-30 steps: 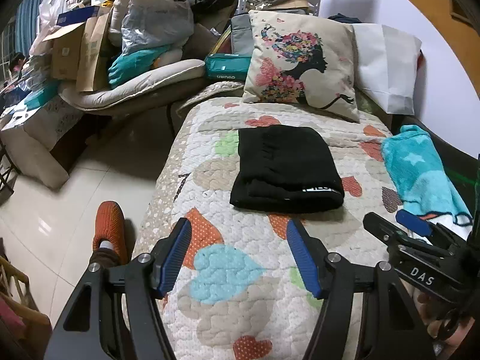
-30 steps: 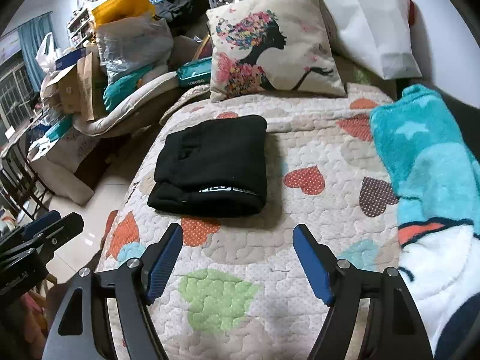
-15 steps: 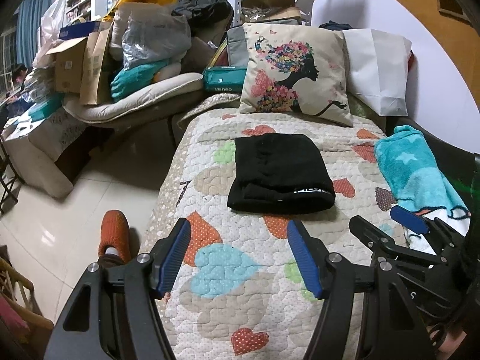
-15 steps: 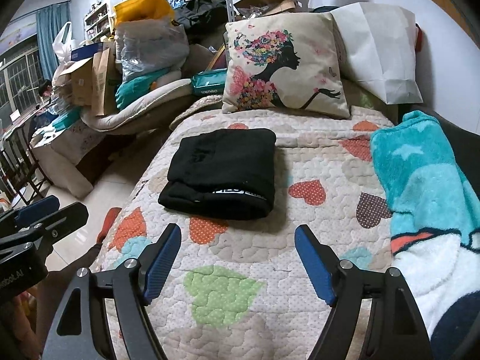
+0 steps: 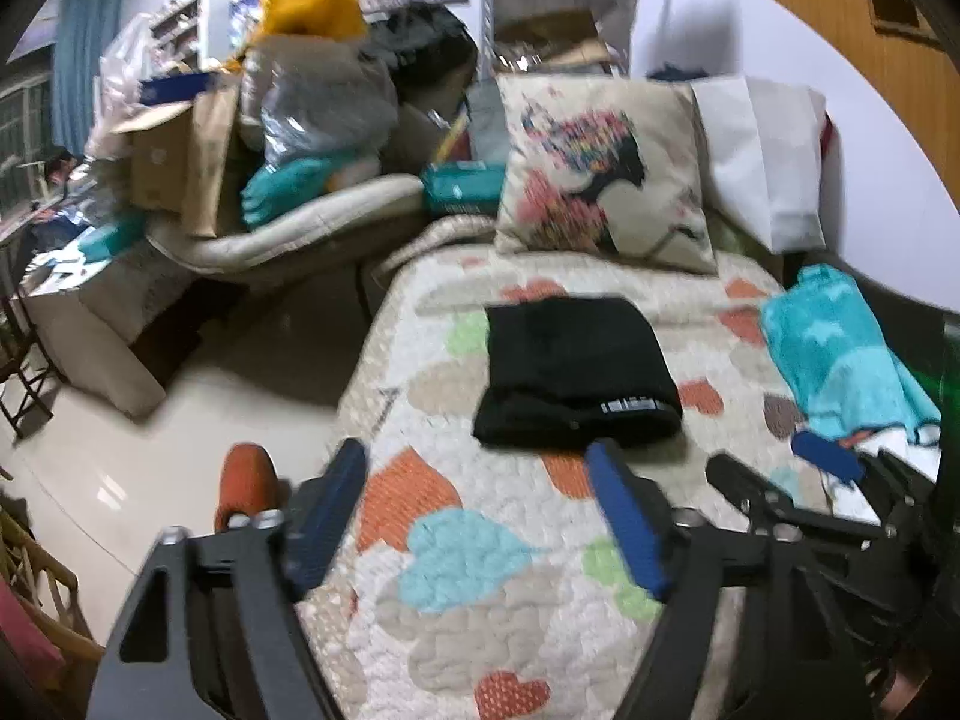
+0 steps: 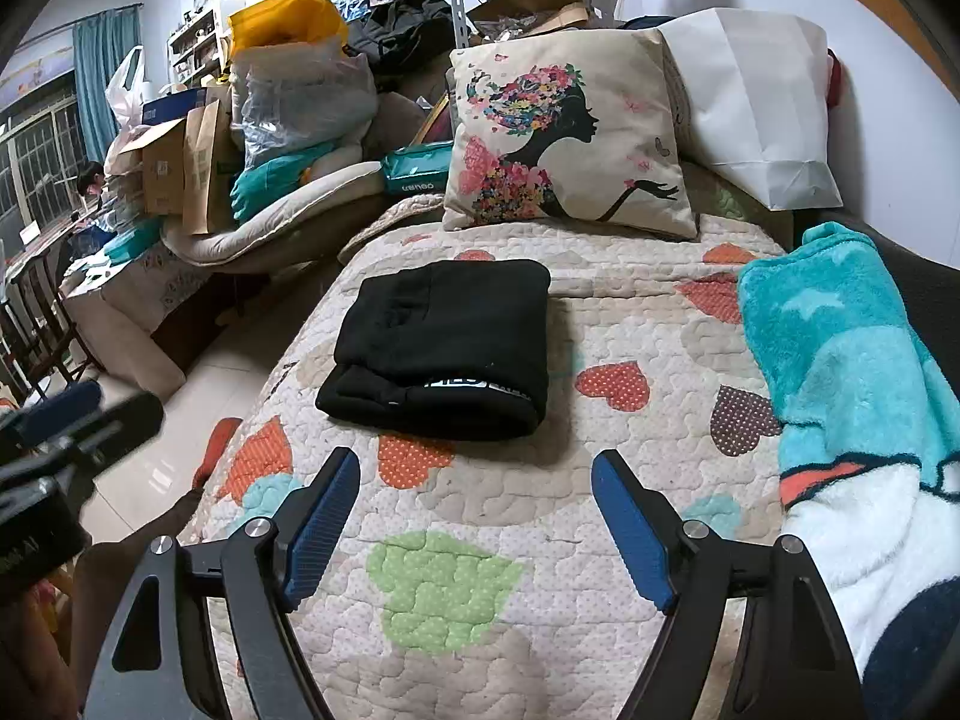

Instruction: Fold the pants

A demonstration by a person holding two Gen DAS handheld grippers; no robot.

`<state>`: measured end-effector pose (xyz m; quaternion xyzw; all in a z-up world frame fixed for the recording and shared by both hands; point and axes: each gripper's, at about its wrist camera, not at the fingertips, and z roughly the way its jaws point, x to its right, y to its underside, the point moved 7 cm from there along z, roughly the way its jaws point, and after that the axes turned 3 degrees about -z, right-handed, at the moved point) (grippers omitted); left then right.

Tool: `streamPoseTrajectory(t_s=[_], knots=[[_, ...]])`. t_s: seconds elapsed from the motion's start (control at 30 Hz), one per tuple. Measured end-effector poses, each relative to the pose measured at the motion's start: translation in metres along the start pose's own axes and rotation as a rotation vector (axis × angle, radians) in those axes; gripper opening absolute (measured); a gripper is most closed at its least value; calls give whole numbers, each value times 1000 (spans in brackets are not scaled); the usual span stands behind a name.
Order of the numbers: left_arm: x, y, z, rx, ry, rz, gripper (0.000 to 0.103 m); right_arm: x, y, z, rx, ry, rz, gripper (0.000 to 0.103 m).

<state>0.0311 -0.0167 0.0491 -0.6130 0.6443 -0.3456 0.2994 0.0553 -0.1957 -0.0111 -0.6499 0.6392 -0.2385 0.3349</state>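
Black pants (image 5: 573,369) lie folded into a compact rectangle on the heart-patterned quilt (image 5: 468,552), also in the right wrist view (image 6: 447,345). My left gripper (image 5: 477,480) is open and empty, above the quilt and short of the pants. My right gripper (image 6: 474,486) is open and empty, also short of the pants. The right gripper shows in the left wrist view (image 5: 780,480); the left one shows at the left edge of the right wrist view (image 6: 72,420).
A printed cushion (image 6: 567,132) and white bag (image 6: 762,114) stand at the bed's head. A teal fleece blanket (image 6: 840,348) lies along the right side. Piled boxes and bags (image 6: 270,114) fill the left. An orange slipper (image 5: 246,483) and tiled floor lie left of the bed.
Both grippers have drawn back and risen from the folded pants, which look smaller and farther. The left wrist view is now blurred by motion. Both grippers stay open.
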Motion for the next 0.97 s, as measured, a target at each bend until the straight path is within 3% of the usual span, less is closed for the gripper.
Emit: streamPoseTrajectory(t_s=[0.13, 0.23, 0.33, 0.47, 0.73, 0.97], knots=[[-14, -14, -14, 115, -64, -43, 102, -1, 0, -1, 9, 4, -9, 84], [-22, -20, -16, 148, -141, -48, 103, -4, 2, 0, 7, 1, -12, 85], [-26, -14, -1, 55, -137, -50, 103, -8, 5, 2, -2, -6, -17, 85], [-27, 3, 21, -78, -50, -75, 103, -16, 11, 5, -19, -10, -36, 86], [-33, 34, 49, -202, -31, -122, 103, -15, 22, 17, -65, 4, -33, 87], [-34, 49, 63, -259, -31, -132, 103, -19, 32, 28, -108, 12, -57, 87]])
